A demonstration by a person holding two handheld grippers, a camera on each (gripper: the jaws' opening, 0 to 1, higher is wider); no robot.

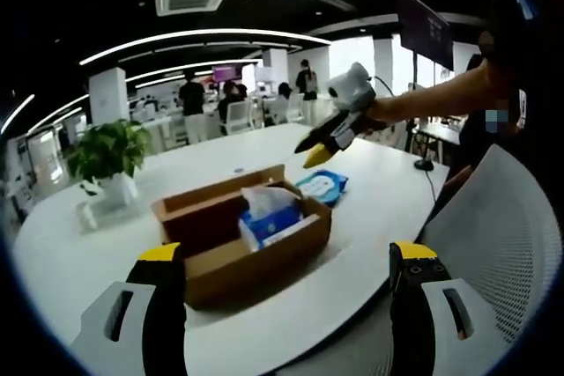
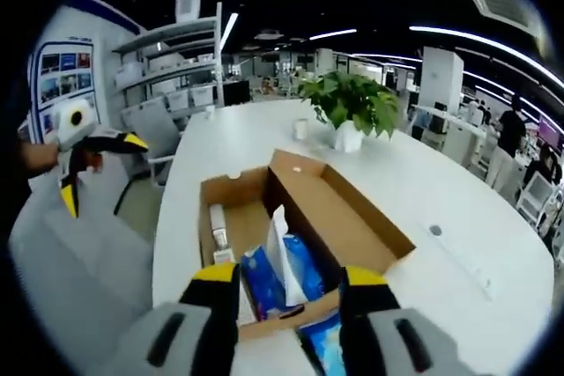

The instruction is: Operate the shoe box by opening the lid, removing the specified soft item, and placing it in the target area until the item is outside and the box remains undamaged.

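Reaching for the soft item is the step in hand, judged from the layout: the shoe box (image 2: 300, 217) lies open at the centre of the right gripper view, its lid (image 2: 352, 209) folded out to the right side of the frame. Inside, at lower centre, sits a blue tissue pack (image 2: 273, 275) with a white tissue standing up from its slot. The right gripper (image 2: 291, 292) hangs just above the near wall of the box, jaws moderately spread and empty, the pack between and just beyond the tips.

In the left gripper view the left gripper (image 1: 286, 261) holds wide and empty at the bottom of the frame, short of the box (image 1: 242, 244) at centre. A second blue packet (image 1: 322, 187) lies on the white table (image 1: 115, 261) just right of the box. A potted plant (image 1: 110, 156) stands at left.

Procedure:
1. Lower the right jaws onto the body of the pack, not the loose tissue, which would likely pull free.
2. Close gently; the pack is soft and will deform.
3. Lift straight up, clear of the cardboard walls, to avoid tearing them.
4. Steady the box with the left gripper if it shifts.
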